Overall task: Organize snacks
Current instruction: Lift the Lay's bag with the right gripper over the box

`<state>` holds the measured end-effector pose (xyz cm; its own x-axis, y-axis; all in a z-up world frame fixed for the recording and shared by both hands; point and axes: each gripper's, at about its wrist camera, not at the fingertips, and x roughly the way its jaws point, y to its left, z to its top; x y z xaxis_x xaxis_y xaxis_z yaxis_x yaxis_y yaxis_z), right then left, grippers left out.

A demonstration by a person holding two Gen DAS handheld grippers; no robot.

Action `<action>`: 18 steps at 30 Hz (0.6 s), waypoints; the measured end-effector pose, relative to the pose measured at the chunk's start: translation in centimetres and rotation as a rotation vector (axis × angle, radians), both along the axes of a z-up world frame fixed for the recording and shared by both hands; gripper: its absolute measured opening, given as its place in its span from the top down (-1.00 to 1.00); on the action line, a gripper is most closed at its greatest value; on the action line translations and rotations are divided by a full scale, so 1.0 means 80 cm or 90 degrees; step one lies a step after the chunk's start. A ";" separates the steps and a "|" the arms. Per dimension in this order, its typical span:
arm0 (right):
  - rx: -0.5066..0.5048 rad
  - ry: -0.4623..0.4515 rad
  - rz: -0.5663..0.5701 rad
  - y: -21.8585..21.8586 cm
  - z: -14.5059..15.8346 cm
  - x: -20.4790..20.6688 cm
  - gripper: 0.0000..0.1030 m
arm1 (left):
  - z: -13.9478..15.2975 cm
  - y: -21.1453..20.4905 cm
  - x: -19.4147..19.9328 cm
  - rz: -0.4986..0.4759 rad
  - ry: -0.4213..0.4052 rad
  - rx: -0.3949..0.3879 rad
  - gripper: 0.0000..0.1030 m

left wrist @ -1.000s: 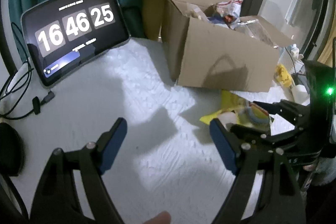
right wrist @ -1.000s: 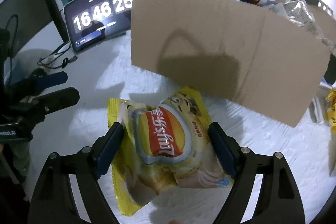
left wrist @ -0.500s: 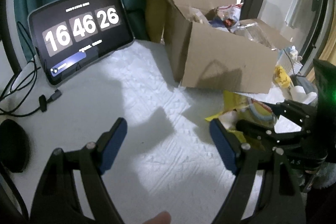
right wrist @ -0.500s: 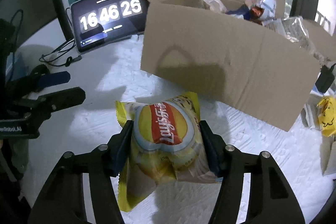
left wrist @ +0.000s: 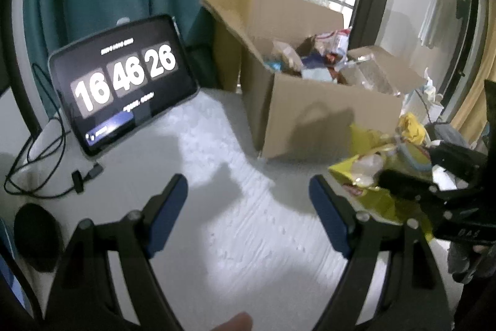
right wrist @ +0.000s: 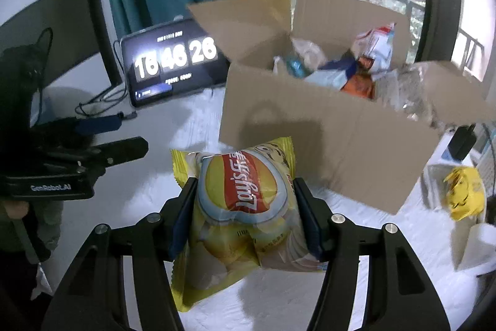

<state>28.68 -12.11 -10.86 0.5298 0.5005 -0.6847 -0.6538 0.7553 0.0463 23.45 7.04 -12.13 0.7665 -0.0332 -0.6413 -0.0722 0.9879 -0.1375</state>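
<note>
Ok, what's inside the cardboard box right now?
The cardboard box holds a loose heap of snack packets: white-red, orange, blue and clear ones on top. Its front wall hides whatever lies lower down.

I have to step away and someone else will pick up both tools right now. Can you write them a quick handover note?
Right tool: shut on the yellow chip bag, its jaws just closed on it; the bag is held in front of the cardboard box.
Left tool: open, nothing between its jaws, over the white table.
Done: several snack packs already lie in the open box.
Left: get the chip bag into the box, probably; another yellow pack lies on the table right of the box.
</note>
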 end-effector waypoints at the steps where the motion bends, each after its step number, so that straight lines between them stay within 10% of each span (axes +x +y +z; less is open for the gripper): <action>1: 0.003 -0.005 0.000 -0.002 0.005 0.001 -0.22 | 0.004 -0.001 0.002 -0.001 -0.003 0.001 -0.59; 18: 0.065 -0.082 -0.027 -0.018 0.089 0.081 -0.22 | 0.072 0.002 0.068 -0.010 -0.095 0.040 -0.59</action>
<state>35.14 -13.51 -3.72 0.6324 0.5396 -0.5558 -0.6267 0.7781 0.0424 28.90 7.19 -6.35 0.8530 -0.0091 -0.5219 -0.0400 0.9958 -0.0828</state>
